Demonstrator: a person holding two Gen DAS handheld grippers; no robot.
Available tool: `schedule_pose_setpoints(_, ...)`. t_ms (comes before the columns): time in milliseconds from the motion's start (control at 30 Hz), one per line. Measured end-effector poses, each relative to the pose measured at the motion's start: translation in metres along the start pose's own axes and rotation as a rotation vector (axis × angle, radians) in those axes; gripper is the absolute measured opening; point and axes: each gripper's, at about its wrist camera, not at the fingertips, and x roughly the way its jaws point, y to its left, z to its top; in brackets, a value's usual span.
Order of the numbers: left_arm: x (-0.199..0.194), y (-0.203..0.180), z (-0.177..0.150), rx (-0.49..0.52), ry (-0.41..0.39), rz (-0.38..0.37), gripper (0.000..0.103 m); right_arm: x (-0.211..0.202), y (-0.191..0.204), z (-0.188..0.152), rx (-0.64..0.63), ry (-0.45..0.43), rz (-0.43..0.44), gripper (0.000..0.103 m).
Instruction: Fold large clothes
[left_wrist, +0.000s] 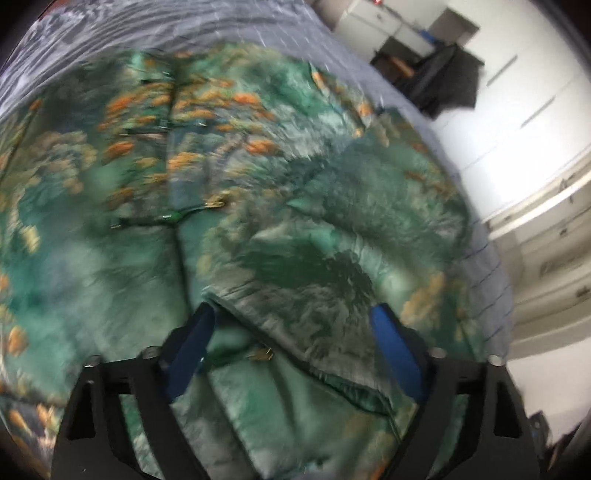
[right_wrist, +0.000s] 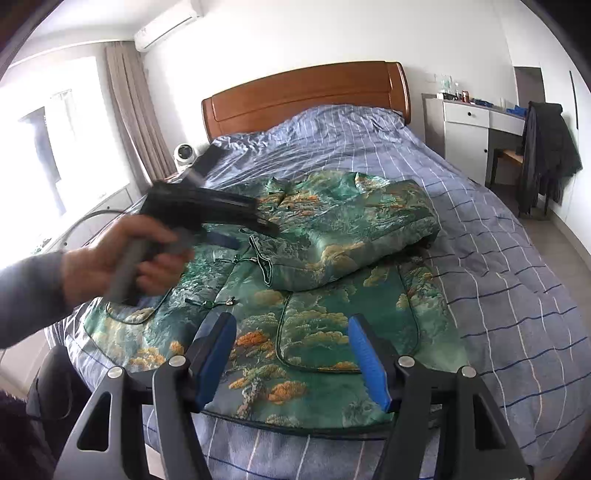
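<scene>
Item: green patterned jacket (right_wrist: 332, 236) spread mid-bed (right_wrist: 498, 295), one side folded inward to narrow it. Left gripper (left_wrist: 291, 332) and right gripper (right_wrist: 291, 343): fingers open, holding nothing, poised above the cloth, likely for the next fold.

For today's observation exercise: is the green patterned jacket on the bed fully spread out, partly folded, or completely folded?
Partly folded. One sleeve of the green jacket lies doubled across its chest, while the lower body remains flat on the striped bedding.
</scene>
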Motion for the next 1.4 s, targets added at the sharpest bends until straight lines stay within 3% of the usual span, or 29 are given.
schedule_pose_setpoints(33,0.006,-0.005,-0.001,0.017,0.007,0.041,0.077,-0.001,-0.002,-0.003,-0.007,-0.002,-0.011,0.065)
schedule_pose_setpoints(67,0.01,-0.007,-0.001,0.025,0.011,0.064,0.062,-0.001,-0.004,-0.005,-0.01,-0.001,-0.021,0.065)
schedule_pose_setpoints(100,0.012,-0.009,-0.003,0.029,0.009,0.089,0.037,-0.001,-0.007,-0.007,-0.008,0.002,-0.027,0.065)
schedule_pose_setpoints(200,0.009,0.0,-0.002,-0.024,-0.007,0.019,0.014,-0.002,-0.018,-0.009,0.02,-0.001,-0.038,0.065)
schedule_pose_setpoints(400,-0.025,0.023,0.03,-0.052,-0.135,0.073,0.01,0.003,-0.055,0.003,0.094,-0.012,-0.072,0.065)
schedule_pose_setpoints(533,-0.04,0.056,0.069,-0.082,-0.212,0.137,0.01,0.016,-0.077,0.032,0.061,-0.02,-0.095,0.065)
schedule_pose_setpoints(633,-0.025,0.076,0.085,-0.103,-0.21,0.176,0.01,0.054,-0.098,0.069,-0.028,-0.001,-0.172,0.065)
schedule_pose_setpoints(767,-0.005,0.08,0.092,-0.08,-0.197,0.204,0.01,0.117,-0.133,0.114,-0.021,0.066,-0.165,0.064)
schedule_pose_setpoints(967,0.008,0.089,0.077,-0.102,-0.201,0.195,0.01,0.219,-0.155,0.183,-0.059,0.15,-0.163,0.031)
schedule_pose_setpoints(1067,0.016,0.091,0.072,-0.086,-0.205,0.206,0.011,0.261,-0.168,0.203,0.04,0.192,-0.116,0.029)
schedule_pose_setpoints(1167,0.022,0.091,0.071,-0.081,-0.207,0.216,0.011,0.304,-0.177,0.207,0.118,0.251,-0.073,0.029)
schedule_pose_setpoints(1267,0.025,0.091,0.069,-0.072,-0.213,0.222,0.012,0.351,-0.19,0.189,0.207,0.378,-0.065,0.028)
schedule_pose_setpoints(1400,0.025,0.089,0.068,-0.053,-0.224,0.228,0.012,0.346,-0.189,0.18,0.238,0.341,-0.064,0.028)
